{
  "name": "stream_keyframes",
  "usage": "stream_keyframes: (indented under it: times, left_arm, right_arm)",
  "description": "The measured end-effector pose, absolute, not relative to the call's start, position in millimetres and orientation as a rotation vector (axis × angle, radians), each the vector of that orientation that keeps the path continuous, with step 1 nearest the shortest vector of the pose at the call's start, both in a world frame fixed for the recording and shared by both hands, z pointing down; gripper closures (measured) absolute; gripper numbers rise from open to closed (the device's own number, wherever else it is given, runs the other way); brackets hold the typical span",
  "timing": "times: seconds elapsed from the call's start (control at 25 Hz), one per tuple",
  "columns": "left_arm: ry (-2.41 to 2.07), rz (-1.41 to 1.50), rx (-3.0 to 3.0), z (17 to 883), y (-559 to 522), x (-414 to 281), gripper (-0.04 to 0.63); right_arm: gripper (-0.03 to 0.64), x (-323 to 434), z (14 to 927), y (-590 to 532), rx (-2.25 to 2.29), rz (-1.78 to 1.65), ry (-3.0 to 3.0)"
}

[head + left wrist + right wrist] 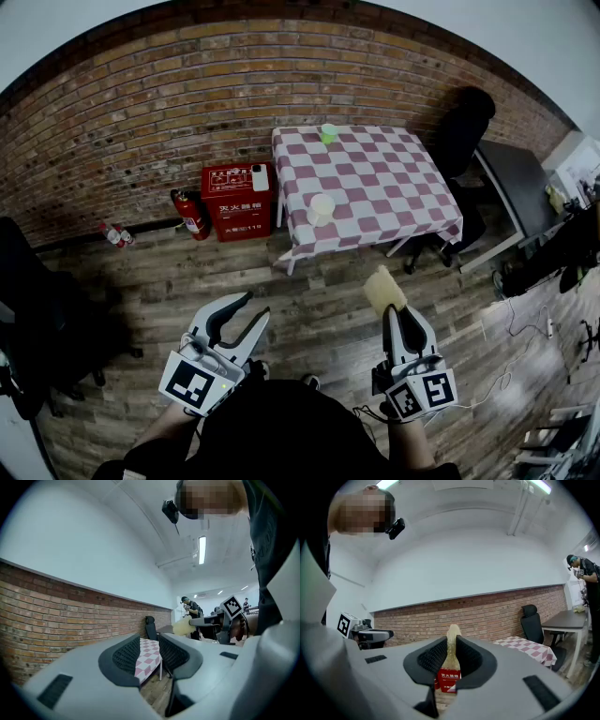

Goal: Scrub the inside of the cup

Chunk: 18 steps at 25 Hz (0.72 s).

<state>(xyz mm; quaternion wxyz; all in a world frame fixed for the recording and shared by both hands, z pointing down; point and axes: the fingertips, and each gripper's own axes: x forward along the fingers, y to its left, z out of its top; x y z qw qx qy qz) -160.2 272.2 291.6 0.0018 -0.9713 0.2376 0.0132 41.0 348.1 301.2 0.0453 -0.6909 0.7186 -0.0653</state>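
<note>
1. Nothing is scrubbed yet. The pale cup [321,207] stands untouched near the front edge of the checkered table [375,178], and a green cup [328,133] stands at the table's far edge.
2. Both grippers are well short of the table. The right gripper [394,314] is clamped on a yellow sponge [384,291]; the left gripper [253,307] is spread wide, with nothing between its jaws.
3. Still to do: reach the table, steady the pale cup and work the sponge inside it.
4. The pale cup seems upright, mouth up — long axis vertical. The sponge juts past the jaws toward the table.
</note>
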Motion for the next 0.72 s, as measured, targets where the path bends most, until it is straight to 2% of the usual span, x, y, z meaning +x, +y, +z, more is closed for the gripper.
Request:
stream_keyframes:
  times: [0.72]
  left_arm:
    - [0.805,-0.111,-3.067,308.5,297.3,-116.8,0.460]
  right_arm:
    - [0.546,95.8,306.6,374.9,-2.021,-0.255,2.211]
